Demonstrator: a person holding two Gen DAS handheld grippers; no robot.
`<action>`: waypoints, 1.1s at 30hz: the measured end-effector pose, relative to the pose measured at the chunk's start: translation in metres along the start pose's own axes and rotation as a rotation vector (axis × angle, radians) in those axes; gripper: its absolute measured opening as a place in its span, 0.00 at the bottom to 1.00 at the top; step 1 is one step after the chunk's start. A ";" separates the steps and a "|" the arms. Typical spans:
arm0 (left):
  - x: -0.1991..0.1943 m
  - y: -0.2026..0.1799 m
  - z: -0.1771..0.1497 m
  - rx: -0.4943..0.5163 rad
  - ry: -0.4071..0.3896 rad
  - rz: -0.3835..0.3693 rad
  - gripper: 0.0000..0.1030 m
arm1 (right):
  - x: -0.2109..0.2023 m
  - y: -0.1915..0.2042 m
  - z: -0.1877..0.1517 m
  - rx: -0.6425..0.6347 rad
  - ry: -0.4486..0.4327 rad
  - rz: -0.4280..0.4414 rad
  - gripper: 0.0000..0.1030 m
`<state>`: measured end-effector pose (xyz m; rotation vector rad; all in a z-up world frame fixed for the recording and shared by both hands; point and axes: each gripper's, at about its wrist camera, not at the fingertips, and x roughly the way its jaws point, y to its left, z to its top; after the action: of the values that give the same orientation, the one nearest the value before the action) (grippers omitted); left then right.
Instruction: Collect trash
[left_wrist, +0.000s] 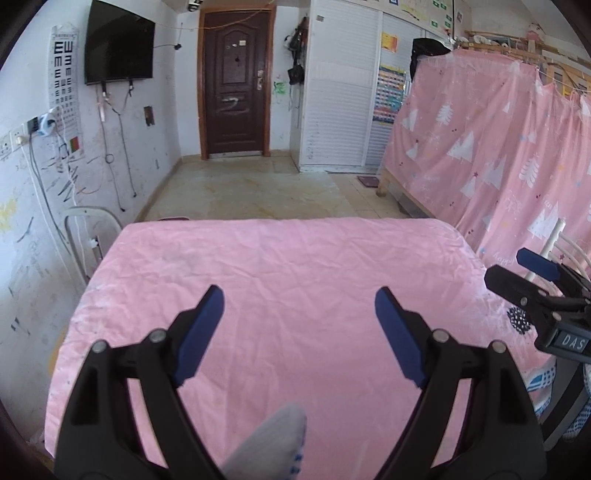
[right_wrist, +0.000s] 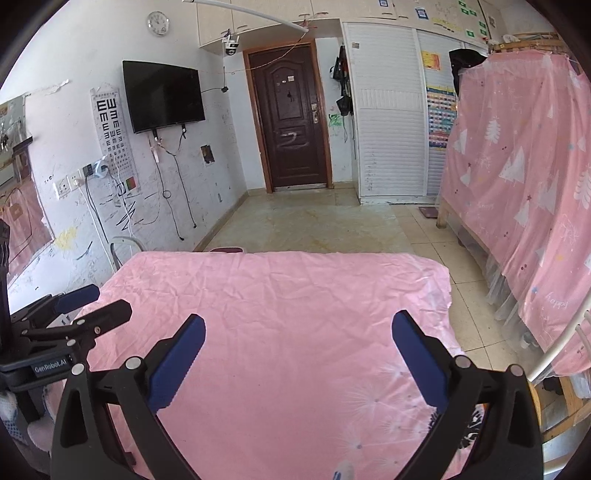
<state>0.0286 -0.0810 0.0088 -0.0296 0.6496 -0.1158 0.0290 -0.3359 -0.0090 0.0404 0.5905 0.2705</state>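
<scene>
No loose trash shows on the pink sheet (left_wrist: 295, 258) that covers the flat surface in front of me. My left gripper (left_wrist: 299, 295) hovers over the near half of the sheet, open, with nothing between its blue pads. My right gripper (right_wrist: 299, 319) also stands wide open above the sheet with an empty gap. Each gripper appears in the other's view: the right gripper (left_wrist: 508, 266) at the right edge, the left gripper (right_wrist: 109, 300) at the left edge. A grey piece of fabric with blue dots (left_wrist: 269, 439) pokes up at the bottom of the left wrist view; what it is I cannot tell.
A white chair frame (left_wrist: 88, 236) stands against the scribbled wall at the sheet's left. A pink tree-print curtain (left_wrist: 498, 147) hangs over a wooden bunk frame on the right. Beyond the sheet lie a tiled floor (right_wrist: 314, 221), a dark door (right_wrist: 291, 122) and a white slatted wardrobe (right_wrist: 388, 129).
</scene>
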 end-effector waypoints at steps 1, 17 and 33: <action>-0.001 0.003 0.000 -0.003 -0.002 0.003 0.78 | 0.001 0.003 0.000 -0.004 0.002 0.001 0.89; -0.002 0.025 -0.002 -0.042 -0.006 0.023 0.78 | 0.006 0.008 -0.001 -0.027 0.016 0.006 0.89; 0.003 0.023 -0.004 -0.042 0.004 0.032 0.79 | 0.005 0.007 0.001 -0.030 0.012 0.003 0.89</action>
<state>0.0310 -0.0581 0.0026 -0.0598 0.6559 -0.0712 0.0320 -0.3274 -0.0102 0.0103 0.5978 0.2826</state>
